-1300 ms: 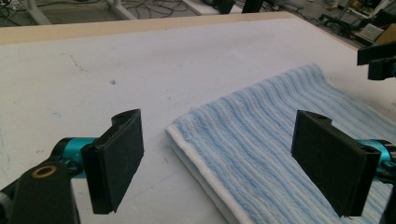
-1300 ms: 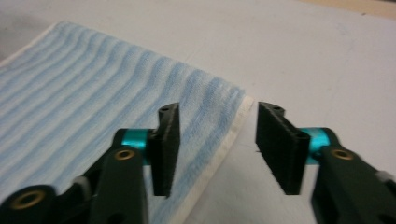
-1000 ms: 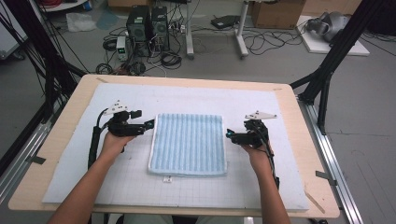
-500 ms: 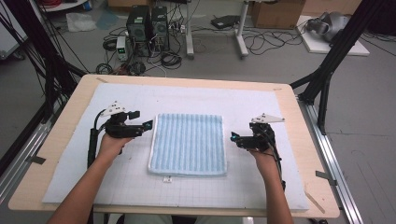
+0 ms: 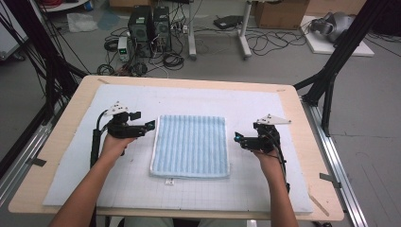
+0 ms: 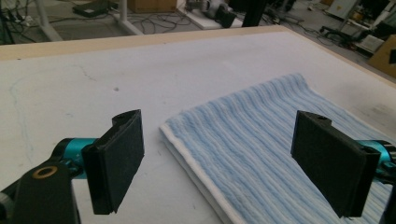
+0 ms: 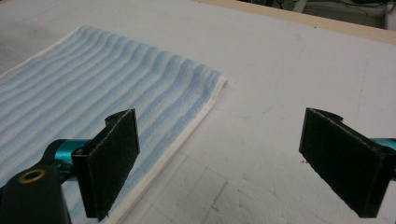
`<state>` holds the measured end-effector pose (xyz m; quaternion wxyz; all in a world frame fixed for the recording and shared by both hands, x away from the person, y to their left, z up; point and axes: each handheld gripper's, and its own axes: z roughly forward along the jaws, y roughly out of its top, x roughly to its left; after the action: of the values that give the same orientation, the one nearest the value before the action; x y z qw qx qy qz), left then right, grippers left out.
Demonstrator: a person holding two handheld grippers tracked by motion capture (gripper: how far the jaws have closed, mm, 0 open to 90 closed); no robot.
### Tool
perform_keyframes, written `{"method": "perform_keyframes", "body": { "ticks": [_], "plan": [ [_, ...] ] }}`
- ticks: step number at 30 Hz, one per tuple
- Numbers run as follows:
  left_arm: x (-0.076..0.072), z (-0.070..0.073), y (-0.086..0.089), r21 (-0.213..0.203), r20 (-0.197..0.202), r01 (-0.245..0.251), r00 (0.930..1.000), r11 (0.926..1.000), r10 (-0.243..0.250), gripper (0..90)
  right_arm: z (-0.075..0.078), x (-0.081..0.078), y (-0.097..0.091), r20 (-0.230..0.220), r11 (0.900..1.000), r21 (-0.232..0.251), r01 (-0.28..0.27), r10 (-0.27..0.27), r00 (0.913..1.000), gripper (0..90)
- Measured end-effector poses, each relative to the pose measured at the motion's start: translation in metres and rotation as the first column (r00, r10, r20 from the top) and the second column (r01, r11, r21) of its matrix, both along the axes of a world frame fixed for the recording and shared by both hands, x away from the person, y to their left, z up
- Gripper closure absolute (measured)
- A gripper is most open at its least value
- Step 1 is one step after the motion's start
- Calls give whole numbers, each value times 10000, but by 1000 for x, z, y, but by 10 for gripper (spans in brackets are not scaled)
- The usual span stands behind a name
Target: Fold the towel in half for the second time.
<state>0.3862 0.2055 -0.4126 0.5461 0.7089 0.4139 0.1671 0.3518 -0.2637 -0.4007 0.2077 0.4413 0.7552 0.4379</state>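
Note:
A folded blue-and-white striped towel [image 5: 191, 144] lies flat in the middle of the white mat [image 5: 189, 101]. My left gripper [image 5: 147, 126] hovers just off the towel's left edge, jaws wide apart and empty. In the left gripper view the towel [image 6: 261, 140] lies ahead, its far corner between the two pads [image 6: 116, 163]. My right gripper [image 5: 238, 138] sits a little off the towel's right edge, also open and empty. The right gripper view shows the towel's [image 7: 93, 84] white-hemmed edge by the left pad [image 7: 112, 158].
The mat covers a wooden table [image 5: 71, 113] with bare margins all round. A small white label [image 5: 169, 181] sticks out at the towel's near edge. Beyond the table, computer towers [image 5: 149, 23], cables and black frame legs [image 5: 331, 71] stand on the floor.
My right gripper has drifted right and slightly toward the person, away from the towel's edge. My left gripper has barely moved. The towel lies as before.

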Motion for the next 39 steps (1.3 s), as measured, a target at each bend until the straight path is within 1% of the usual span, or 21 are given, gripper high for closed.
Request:
{"method": "perform_keyframes", "body": {
  "ticks": [1,2,3,4,6,7,9,10,13,15,16,18,19,22,23,26,30,31,32,36,39],
  "plan": [
    [2,-1,1,20,-80,-15,10000,10000,15,177,0,0,0,-16,10000,32,3,-3,10000,114],
    [5,-3,1,99,-265,-61,9996,9999,64,177,0,0,0,-13,10000,20,5,-5,10000,114],
    [8,-5,1,305,-421,-176,9989,9994,188,177,0,0,0,20,10000,-5,-21,21,10000,113],
    [11,-6,1,354,-540,-378,9978,9987,397,182,-1,0,0,-16,10000,-6,-29,29,10000,114],
    [17,-7,1,382,-632,-518,9965,9979,541,196,-1,1,1,-37,10000,-52,-75,75,10000,114],
    [20,-7,1,450,-683,-545,9960,9975,575,196,-1,0,1,-104,10000,-1,-92,92,9999,114],
    [26,-8,-2,598,-719,-656,9950,9961,698,204,-1,0,3,-96,9999,-25,-151,151,9998,114],
    [29,-8,-3,720,-801,-696,9939,9950,753,215,-1,0,3,-91,9998,-41,-200,200,9998,114],
    [42,-9,-5,824,-1088,-744,9906,9938,832,253,-1,-1,4,-85,9996,-2,-283,283,9996,113],
    [48,-10,-7,788,-1120,-874,9891,9931,959,256,-1,-1,4,-90,9996,49,-293,294,9995,114],
    [53,-10,-8,864,-1212,-882,9877,9924,983,257,-1,-1,4,-128,9995,95,-285,286,9995,114],
    [59,-12,-12,1040,-1245,-868,9872,9908,996,260,-1,0,3,-157,9993,210,-304,307,9994,113],
    [61,-13,-14,1044,-1289,-843,9869,9910,975,263,-1,0,2,-143,9993,230,-300,303,9994,114],
    [71,-18,-20,1378,-1366,-852,9851,9868,1041,279,-1,0,2,-178,9992,261,-296,301,9994,113],
    [73,-20,-21,1423,-1399,-860,9845,9861,1060,283,-1,0,2,-179,9992,278,-302,307,9994,114],
    [79,-27,-26,1689,-1549,-675,9834,9833,941,304,-2,0,2,-179,9990,315,-313,319,9993,114],
    [81,-34,-29,1753,-1739,-452,9818,9835,762,357,-3,0,1,-235,9991,301,-298,305,9993,113],
    [81,-34,-30,1764,-1729,-420,9822,9834,729,365,-4,0,1,-250,9991,313,-289,297,9992,114],
    [81,-35,-31,1871,-1689,-333,9835,9818,655,376,-4,0,1,-253,9991,305,-292,300,9992,114],
    [80,-37,-35,2075,-1572,-114,9865,9782,448,415,-5,0,1,-286,9992,303,-276,285,9992,114],
    [80,-39,-38,2467,-1577,201,9873,9689,197,461,-6,1,2,-375,9993,279,-260,271,9989,113]
  ]
}}
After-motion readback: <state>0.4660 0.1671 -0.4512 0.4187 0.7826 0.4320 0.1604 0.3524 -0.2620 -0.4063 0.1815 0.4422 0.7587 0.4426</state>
